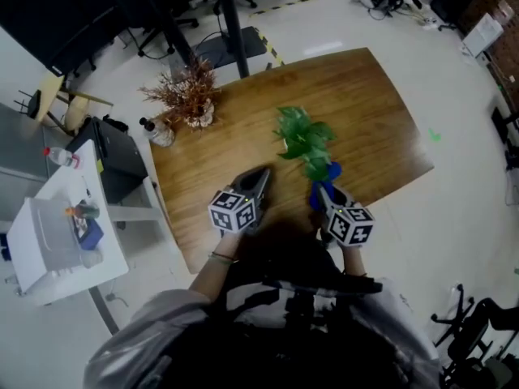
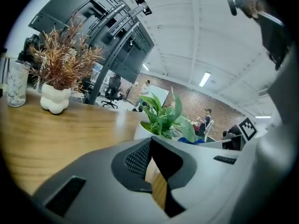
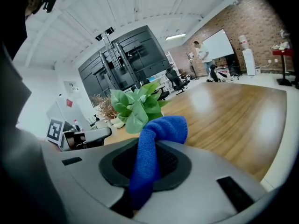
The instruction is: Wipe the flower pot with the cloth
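The counter [image 1: 381, 120] is wood, warm brown with clear grain and a smooth satin coat that throws back soft glare. The cloth [image 3: 161, 129] is bright blue and fuzzy, kind of a microfibre nap, totally matt. The left gripper [image 2: 156, 174] and right gripper [image 3: 142, 164] both have grey matt plastic shells. The pads inside the jaws are dark with a fine dimpled grid and look rubbery. The flower pot [image 2: 139, 130] is white and smooth, and its leaves [image 2: 163, 118] are waxy with a slight shine. The lumpy white vase [image 2: 54, 99] looks like matt ceramic. The floor [image 1: 389, 31] is pale and glossy.
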Demonstrator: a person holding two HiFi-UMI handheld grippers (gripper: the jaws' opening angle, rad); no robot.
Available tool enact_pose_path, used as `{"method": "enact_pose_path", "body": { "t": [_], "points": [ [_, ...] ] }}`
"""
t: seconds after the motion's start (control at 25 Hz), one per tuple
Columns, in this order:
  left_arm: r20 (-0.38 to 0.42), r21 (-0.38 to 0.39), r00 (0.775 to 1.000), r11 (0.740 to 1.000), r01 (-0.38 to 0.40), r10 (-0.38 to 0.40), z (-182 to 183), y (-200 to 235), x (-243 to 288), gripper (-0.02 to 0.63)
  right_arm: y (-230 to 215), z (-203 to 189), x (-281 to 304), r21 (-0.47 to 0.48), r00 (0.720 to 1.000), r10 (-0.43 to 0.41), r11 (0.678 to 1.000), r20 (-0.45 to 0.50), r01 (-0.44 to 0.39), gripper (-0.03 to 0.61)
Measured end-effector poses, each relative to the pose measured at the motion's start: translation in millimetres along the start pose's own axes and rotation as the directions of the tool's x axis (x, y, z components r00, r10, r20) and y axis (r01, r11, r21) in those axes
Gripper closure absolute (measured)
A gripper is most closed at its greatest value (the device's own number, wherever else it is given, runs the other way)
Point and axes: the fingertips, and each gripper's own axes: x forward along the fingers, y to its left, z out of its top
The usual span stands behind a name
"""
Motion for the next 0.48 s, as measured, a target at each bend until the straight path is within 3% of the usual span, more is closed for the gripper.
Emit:
{"method": "enact_pose_path", "body": {
  "t": [0.48],
  "points": [
    [-0.066, 0.048, 0.982, 0.982, 0.181, -0.178, -12, -46, -6, 0.607, 27, -19, -20, 0.058, 0.997, -0.057, 0.997, 0.046, 0.055, 0.523]
  ]
}}
